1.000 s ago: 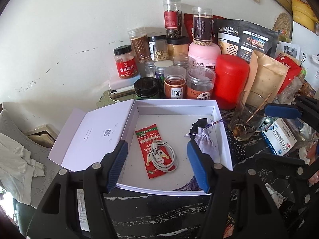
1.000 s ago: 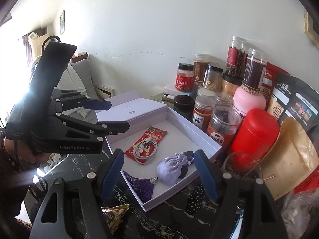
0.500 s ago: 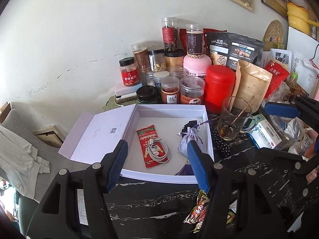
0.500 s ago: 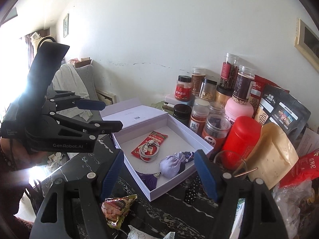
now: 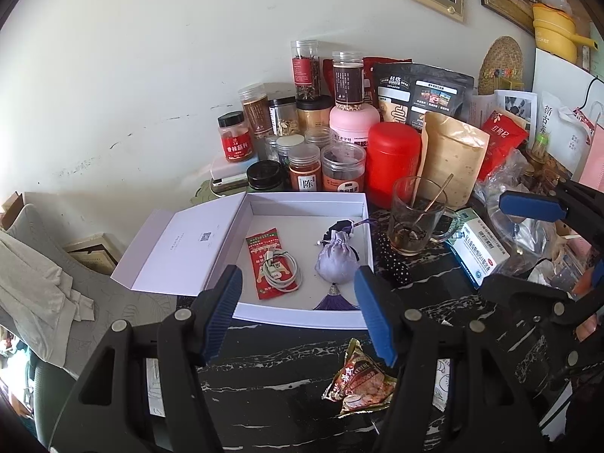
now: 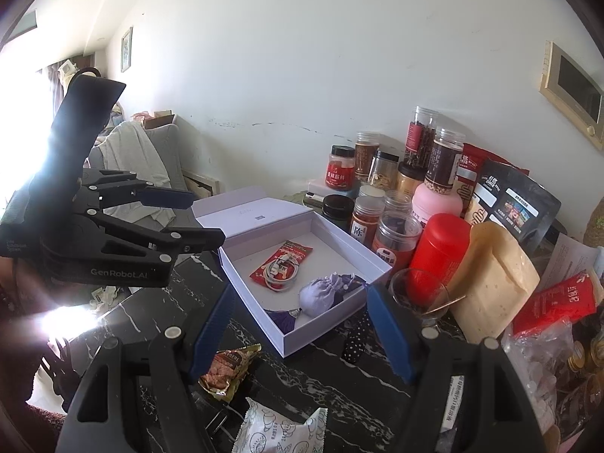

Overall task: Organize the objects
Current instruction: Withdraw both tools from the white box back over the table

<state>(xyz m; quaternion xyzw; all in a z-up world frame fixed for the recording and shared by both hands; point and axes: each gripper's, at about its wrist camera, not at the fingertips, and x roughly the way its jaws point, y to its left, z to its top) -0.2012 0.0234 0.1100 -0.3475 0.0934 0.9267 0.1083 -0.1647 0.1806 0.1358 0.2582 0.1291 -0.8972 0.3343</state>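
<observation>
From the left wrist camera, the left claw hangs wide open and empty above the black marbled counter. Ahead lies the open white cardboard box, holding a red sachet under a coiled white cable, beside a lilac drawstring pouch. A crinkled brown snack packet lies on the counter near the box.

From the right wrist camera, the right claw is likewise spread wide, gripping nothing. The box, pouch and sachet sit ahead; the snack packet appears partly hidden behind a blue finger.
</observation>
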